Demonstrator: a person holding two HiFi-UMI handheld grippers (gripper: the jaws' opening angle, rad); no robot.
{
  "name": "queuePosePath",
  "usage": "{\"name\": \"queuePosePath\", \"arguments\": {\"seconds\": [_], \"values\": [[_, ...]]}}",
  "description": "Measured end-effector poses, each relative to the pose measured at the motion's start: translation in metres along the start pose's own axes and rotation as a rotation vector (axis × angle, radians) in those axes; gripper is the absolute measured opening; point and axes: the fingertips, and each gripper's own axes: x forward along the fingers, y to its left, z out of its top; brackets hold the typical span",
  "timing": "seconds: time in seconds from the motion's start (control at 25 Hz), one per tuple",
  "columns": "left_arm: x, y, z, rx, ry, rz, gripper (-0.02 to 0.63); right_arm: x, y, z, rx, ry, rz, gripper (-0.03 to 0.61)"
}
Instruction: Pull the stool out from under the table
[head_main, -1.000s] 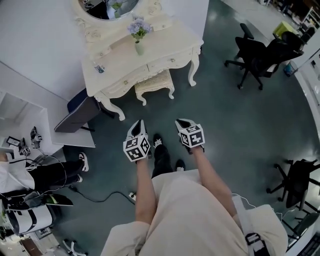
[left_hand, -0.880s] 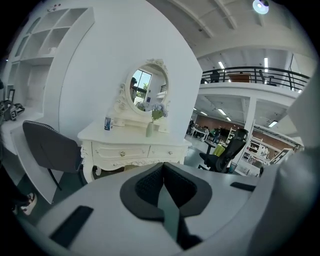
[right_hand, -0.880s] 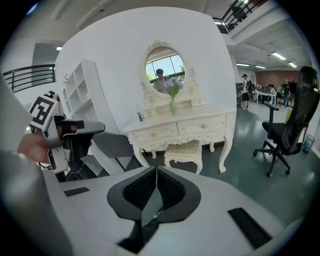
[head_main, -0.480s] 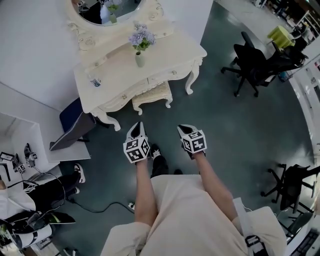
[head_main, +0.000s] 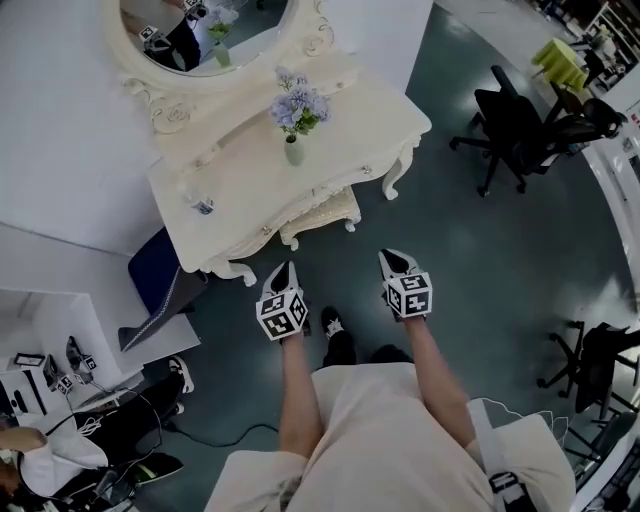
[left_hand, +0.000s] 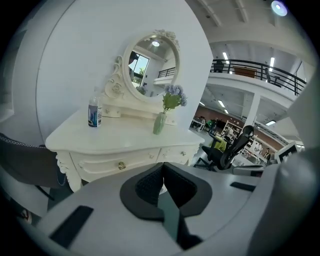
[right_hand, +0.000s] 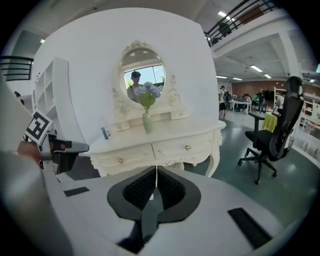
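The cream carved stool, curved-legged with a patterned padded seat, is sitting tucked beneath the cream wooden dressing table. Only its front rim and part of the seat are showing past the table's scalloped front edge. The table is carrying an oval mirror in a scrolled frame, a slim pale-green vase of lilac flowers and a small clear bottle. Both grippers are hovering over the glossy dark grey-green floor just in front of the stool, touching neither it nor the table. The left gripper is pressing its ribbed black pads flat together on nothing. The right gripper is likewise clenching empty, its ridged pads meeting along a thin seam. A black mesh office chair is standing well apart at the right.
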Motion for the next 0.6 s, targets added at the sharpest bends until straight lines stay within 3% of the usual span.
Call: {"name": "queuePosePath", "arguments": {"seconds": [0.12,0.28,0.6], "values": [[0.017,0.018,-0.008,0.016,0.038,-0.011,0.015,0.022,0.001,0.001,0.004,0.013,0.006,0.044],[0.039,0.029,-0.038,0.044,0.111,-0.027,0.015,0.046,0.005,-0.027,-0.056,0.107,0.064,0.046],[0.099,0.047,-0.100,0.097,0.216,-0.033,0.015,0.107,-0.038,-0.082,0.038,0.132,0.033,0.046]]}}
